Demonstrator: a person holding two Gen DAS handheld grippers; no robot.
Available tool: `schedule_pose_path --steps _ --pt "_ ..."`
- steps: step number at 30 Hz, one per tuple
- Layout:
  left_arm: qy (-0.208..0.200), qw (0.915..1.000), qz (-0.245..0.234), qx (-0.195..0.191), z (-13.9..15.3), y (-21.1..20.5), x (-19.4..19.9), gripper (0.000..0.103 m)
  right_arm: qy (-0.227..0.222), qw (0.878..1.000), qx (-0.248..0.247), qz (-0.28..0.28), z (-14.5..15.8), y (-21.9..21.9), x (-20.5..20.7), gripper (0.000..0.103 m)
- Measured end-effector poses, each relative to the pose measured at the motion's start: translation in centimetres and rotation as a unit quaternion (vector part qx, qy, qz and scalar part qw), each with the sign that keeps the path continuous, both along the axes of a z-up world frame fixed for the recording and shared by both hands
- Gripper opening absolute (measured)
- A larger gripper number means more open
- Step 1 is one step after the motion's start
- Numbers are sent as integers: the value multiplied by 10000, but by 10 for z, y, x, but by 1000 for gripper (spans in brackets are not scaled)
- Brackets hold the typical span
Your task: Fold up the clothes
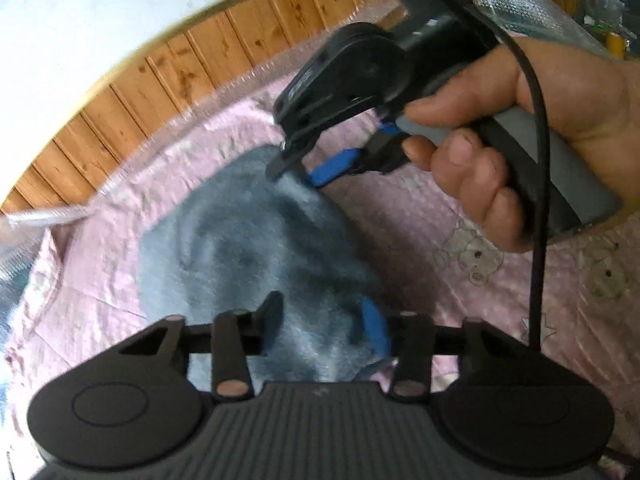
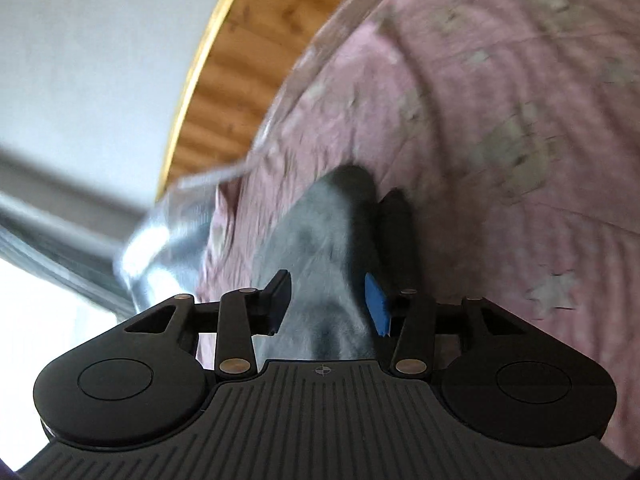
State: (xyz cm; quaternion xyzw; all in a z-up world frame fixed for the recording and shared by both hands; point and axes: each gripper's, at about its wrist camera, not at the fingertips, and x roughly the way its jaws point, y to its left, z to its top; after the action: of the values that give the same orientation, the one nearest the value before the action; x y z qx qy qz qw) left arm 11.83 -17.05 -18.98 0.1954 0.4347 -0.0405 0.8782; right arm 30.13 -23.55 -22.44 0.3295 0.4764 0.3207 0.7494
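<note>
Grey garment (image 1: pixel 256 248) lies on pink sheet (image 1: pixel 480 220) with bear print, wood panelling (image 1: pixel 168 80) behind. Left gripper (image 1: pixel 324 320) — fingers set apart, grey cloth between them; firm grip not clear, cannot tell. Right gripper (image 1: pixel 296 172), held in hand (image 1: pixel 520 140), pinches far edge of garment. Right wrist view — grey fabric runs between its fingers (image 2: pixel 376 304); frame blurred.

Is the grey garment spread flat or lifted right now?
Lifted, at least partly: the grey garment rises off the pink sheet, with cloth between both grippers' fingers, right gripper and left gripper. Folded or not, cannot tell.
</note>
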Motion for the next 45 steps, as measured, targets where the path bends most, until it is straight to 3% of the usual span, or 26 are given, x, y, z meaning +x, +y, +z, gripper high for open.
schedule_pose_path --steps 1,3,5,6,7,9,11,13,15,18,20,22,25,28,29,31,33,34,37,39,40,45 --pt "157 9998 52 -106 -4 3 0 20 -34 9994 -324 149 -2 6 0 17" --pt "490 9981 222 -315 -14 13 2 20 -135 9957 -833 375 -5 14 -1 8" --pt "548 9969 315 -474 -14 23 -2 20 -317 9936 -997 421 -8 15 -3 9" --pt "559 9961 346 -581 -10 26 -5 20 -353 9931 -1035 431 -8 15 -3 11" --pt "487 9951 399 -764 0 31 -8 20 -349 9930 -1041 432 -5 14 -4 27" --pt "283 9912 521 -1184 24 43 -15 21 -688 9897 -1196 370 13 7 -13 42" --pt "-10 9832 777 -1649 46 61 -21 36 -1084 9841 -1346 414 31 5 -26 42" --pt "-119 9752 1149 -1890 52 83 -18 39 -1390 9774 -1394 767 39 19 -43 42" --pt "-51 9678 1598 -1946 44 110 -6 38 -1694 9686 -1439 1118 48 33 -59 41" --pt "241 9580 2105 -1931 15 148 12 37 -2020 9515 -1671 1612 50 54 -83 30" --pt "614 9467 2325 -2145 -14 172 24 52 -1912 9408 -2247 1670 23 65 -91 27" --pt "643 9354 2401 -2513 -26 193 30 57 -2210 9362 -2276 1513 11 60 -101 25" --pt "700 9425 2201 -2415 -22 195 32 57 -2317 9296 -2490 1417 12 68 -105 25" --pt "530 9482 2026 -2388 -7 194 18 49 -2188 9276 -2738 1291 23 68 -113 27" --pt "461 9480 2011 -2424 -4 198 10 49 -2263 9250 -2835 1128 35 67 -122 33" --pt "373 9454 2079 -2482 -2 210 -11 44 -2354 9214 -2936 965 46 68 -140 31" --pt "338 9354 2268 -2691 0 229 -37 41 -1915 9206 -3246 1024 27 75 -146 33" --pt "307 9273 2330 -2913 3 240 -50 41 -1763 9241 -3255 948 18 74 -149 43" --pt "190 9083 2388 -3430 15 268 -86 42 -1134 9490 -2934 205 24 57 -148 47" --pt "120 9034 2342 -3590 21 281 -99 42 -1028 9634 -2453 -327 47 43 -158 47" --pt "98 9020 2324 -3637 24 285 -101 43 -1039 9663 -2309 -468 55 39 -162 53" --pt "89 8923 2146 -3971 33 294 -65 53 -862 9753 -1889 -757 70 18 -162 56"
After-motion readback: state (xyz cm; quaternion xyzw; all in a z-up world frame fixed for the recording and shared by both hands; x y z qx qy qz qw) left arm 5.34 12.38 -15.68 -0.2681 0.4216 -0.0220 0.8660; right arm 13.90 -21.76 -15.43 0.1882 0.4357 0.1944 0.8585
